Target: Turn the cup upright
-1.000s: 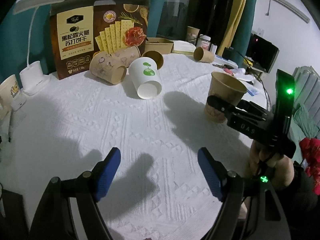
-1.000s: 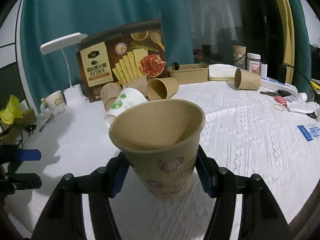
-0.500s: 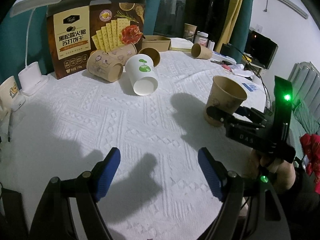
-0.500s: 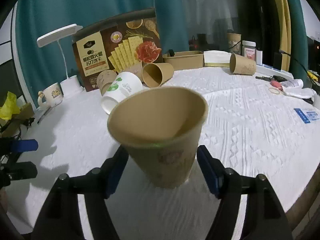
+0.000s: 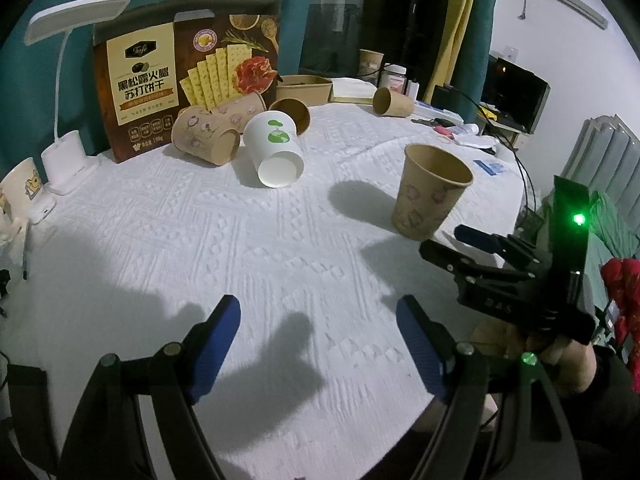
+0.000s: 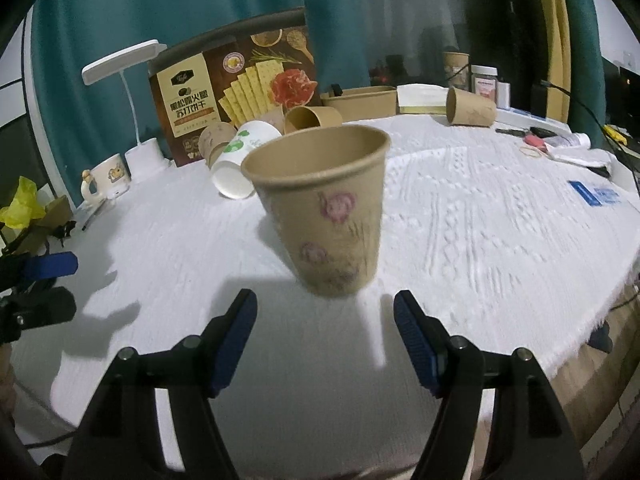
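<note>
Your brown paper cup (image 6: 326, 210) stands mouth-up on the white worktop (image 6: 480, 220), well in front of the cracker box (image 6: 236, 84). Your right hand-held gripper (image 6: 325, 330) sits just short of the cup, fingers apart, touching nothing. Your left hand-held gripper (image 5: 318, 344) is spread too, farther from the cup, over bare cloth.
</note>
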{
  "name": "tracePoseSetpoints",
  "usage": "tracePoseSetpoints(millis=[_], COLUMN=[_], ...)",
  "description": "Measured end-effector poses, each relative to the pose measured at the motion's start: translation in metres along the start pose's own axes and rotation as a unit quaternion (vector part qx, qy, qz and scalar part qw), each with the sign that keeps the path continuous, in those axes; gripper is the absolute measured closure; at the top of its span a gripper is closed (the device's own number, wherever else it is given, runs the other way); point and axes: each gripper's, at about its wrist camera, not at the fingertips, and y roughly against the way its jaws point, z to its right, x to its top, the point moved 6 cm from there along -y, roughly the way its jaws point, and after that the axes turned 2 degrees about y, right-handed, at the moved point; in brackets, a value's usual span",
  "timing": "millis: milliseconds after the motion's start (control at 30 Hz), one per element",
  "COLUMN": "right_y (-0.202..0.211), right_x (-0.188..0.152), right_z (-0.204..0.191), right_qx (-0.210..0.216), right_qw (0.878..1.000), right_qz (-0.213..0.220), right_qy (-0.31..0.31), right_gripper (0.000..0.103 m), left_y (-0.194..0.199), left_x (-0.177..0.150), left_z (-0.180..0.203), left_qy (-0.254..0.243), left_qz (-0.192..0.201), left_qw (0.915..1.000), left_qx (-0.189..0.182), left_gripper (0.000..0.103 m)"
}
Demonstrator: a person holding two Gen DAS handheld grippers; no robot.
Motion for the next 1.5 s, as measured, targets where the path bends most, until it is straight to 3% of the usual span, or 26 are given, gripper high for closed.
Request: tracePoseSetpoints(millis=[433, 900, 1267, 1500], right_y=[0.058, 0.151, 0.232, 0.261], right_x=[-0.023, 0.012, 0.053, 0.068], right_z=[0.023, 0.033, 0.016, -0.003], right_qx=[-0.038, -0.097, -0.124, -0.121], right_qw=[0.999, 0.993, 0.983, 0.979], right_qz=[0.004, 0.063, 0.135, 0.165], right_qy=[-0.026, -0.019, 0.013, 0.025], right_gripper=[0.035, 0.035, 0.035, 0.035], left_y=[0.019, 0.068, 0.121, 0.152], left_x=[-0.011, 0.009, 0.037, 0.049], left_z=[0.025, 0.062, 0.077, 0.071], left_qy=[-0.04, -0.102, -0.113, -0.088], left_qz=[0.018, 0.11, 0.193, 0.243], left_qw=[0.999, 0.9887, 0.9745, 0.9656], left_qx=[-0.004, -0.007, -0.021, -0.025], left_gripper=[0.019, 0.015, 0.015, 0.01])
